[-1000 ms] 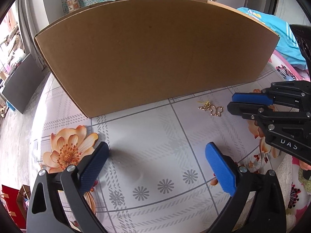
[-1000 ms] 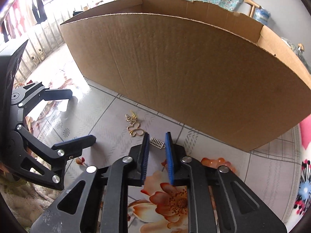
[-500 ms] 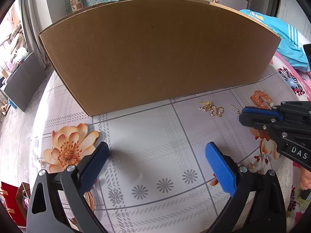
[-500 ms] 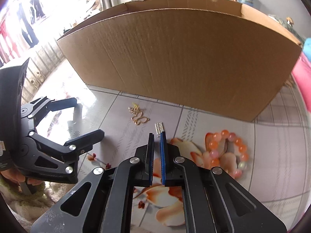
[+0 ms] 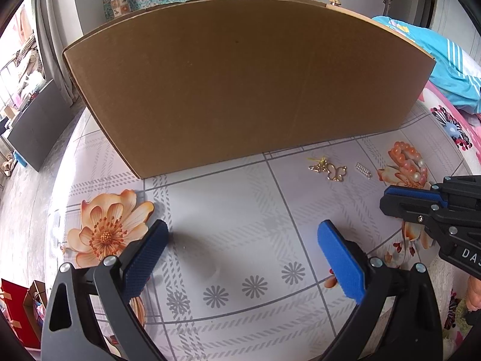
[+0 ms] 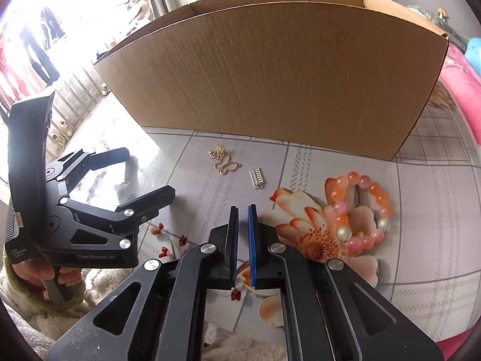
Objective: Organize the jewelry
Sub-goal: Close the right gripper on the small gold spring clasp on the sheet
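Three pieces of jewelry lie on the flowered tabletop in front of a big cardboard box [image 5: 240, 84] [image 6: 285, 75]. They are a gold butterfly pendant [image 5: 332, 172] [image 6: 226, 164], a small silver comb-like clip [image 5: 363, 171] [image 6: 257, 178] and an orange-pink bead bracelet [image 5: 407, 162] [image 6: 381, 198]. My right gripper [image 6: 243, 209] [image 5: 387, 195] is shut with nothing between its blue pads, a short way short of the clip and left of the bracelet. My left gripper [image 5: 242, 228] [image 6: 148, 171] stands wide open over bare tabletop, left of the pendant.
The box's tall front wall blocks the far side of the table; its inside is hidden. A hand in a fluffy sleeve [image 6: 45, 273] holds the left gripper. Pink and blue bedding [image 5: 445, 69] lies to the right.
My right gripper has drawn back from the silver clip and shifted right, rolling a little, and its jaws have closed from a small gap. The bracelet has come into view. My left gripper stayed put.
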